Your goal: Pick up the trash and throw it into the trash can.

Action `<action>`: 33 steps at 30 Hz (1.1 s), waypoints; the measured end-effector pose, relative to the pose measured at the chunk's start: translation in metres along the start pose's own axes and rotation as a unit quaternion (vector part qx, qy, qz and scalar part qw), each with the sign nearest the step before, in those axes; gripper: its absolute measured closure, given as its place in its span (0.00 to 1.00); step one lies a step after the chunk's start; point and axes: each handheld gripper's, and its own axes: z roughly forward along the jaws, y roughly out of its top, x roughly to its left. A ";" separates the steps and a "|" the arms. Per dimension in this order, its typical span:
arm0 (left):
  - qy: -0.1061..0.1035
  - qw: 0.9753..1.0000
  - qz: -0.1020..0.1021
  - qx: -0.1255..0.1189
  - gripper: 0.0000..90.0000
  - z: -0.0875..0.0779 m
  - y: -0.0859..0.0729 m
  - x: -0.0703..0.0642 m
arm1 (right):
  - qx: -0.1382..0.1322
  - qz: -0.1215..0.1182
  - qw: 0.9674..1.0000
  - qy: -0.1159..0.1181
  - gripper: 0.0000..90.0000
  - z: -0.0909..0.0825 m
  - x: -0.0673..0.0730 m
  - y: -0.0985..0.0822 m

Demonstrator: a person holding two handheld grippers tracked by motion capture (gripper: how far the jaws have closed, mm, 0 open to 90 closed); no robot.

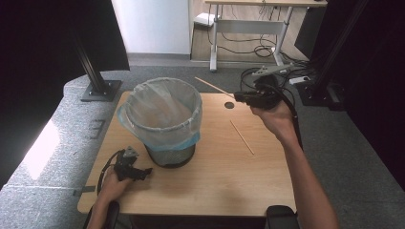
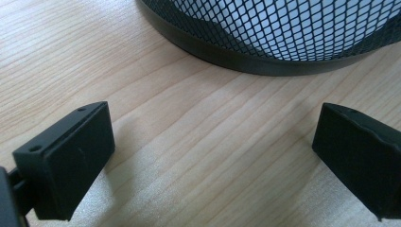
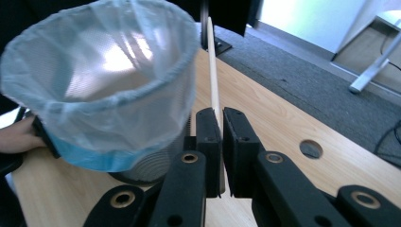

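Note:
A black mesh waste bin lined with a pale blue bag stands on the left half of the wooden table. My right gripper, lifted above the table's far right, is shut on a thin wooden stick that points left toward the bin; the stick runs up from between the pads. A second stick lies flat on the table to the right of the bin. My left gripper rests on the table in front of the bin, open, with bare wood between its fingers and the bin's base just ahead.
A round hole sits in the tabletop near the far edge. Black frame posts stand on grey carpet behind the table. A white desk and cables are farther back.

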 end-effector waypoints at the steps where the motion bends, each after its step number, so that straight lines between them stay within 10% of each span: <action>1: 0.000 1.000 0.000 0.000 0.00 0.000 0.000 0.000 | 0.002 -0.006 1.000 0.014 0.94 0.002 0.006 0.006; 16: 0.000 1.000 0.000 0.000 0.00 0.000 0.000 0.000 | 0.027 -0.034 0.997 0.059 0.80 0.038 0.025 0.022; 24: 0.000 1.000 0.000 0.000 0.00 0.000 0.000 0.000 | 0.013 -0.060 0.998 0.000 0.44 0.035 0.015 0.009; 33: 0.000 1.000 -0.001 0.000 0.00 0.000 0.000 0.000 | 0.014 -0.037 0.998 -0.038 0.29 0.037 -0.018 -0.040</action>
